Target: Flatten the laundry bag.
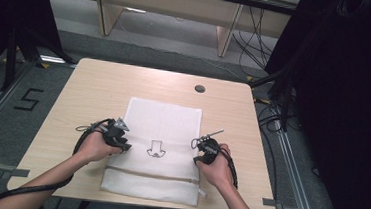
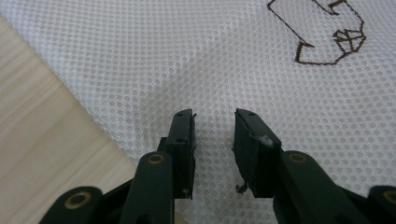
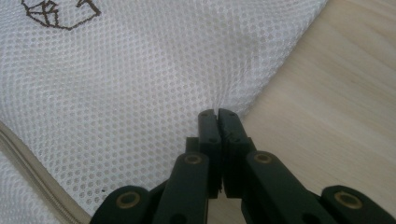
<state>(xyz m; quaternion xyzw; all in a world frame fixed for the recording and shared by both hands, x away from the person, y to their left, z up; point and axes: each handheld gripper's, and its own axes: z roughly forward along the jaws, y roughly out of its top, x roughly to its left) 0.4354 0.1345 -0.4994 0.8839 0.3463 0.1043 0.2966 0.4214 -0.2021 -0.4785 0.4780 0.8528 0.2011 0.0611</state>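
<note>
White mesh laundry bag (image 1: 163, 133) with a beige zipper and a brown outline emblem lies flat at the middle of the light wooden table (image 1: 74, 90). Right gripper (image 3: 218, 113) is clenched on the bag's right edge, mesh pinched. Left gripper (image 2: 214, 122) stands parted over the mesh near the left edge, grasping nothing.

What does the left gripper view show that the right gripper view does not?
Left gripper view: the left gripper with its fingers apart over the white mesh bag, well inside its edge, and most of the brown stitched design.

Right gripper view: the right gripper shut on the mesh bag's edge, which puckers at the tips, and the bag's beige zipper.

Both: white mesh, part of the stitched design and the light wooden table.
</note>
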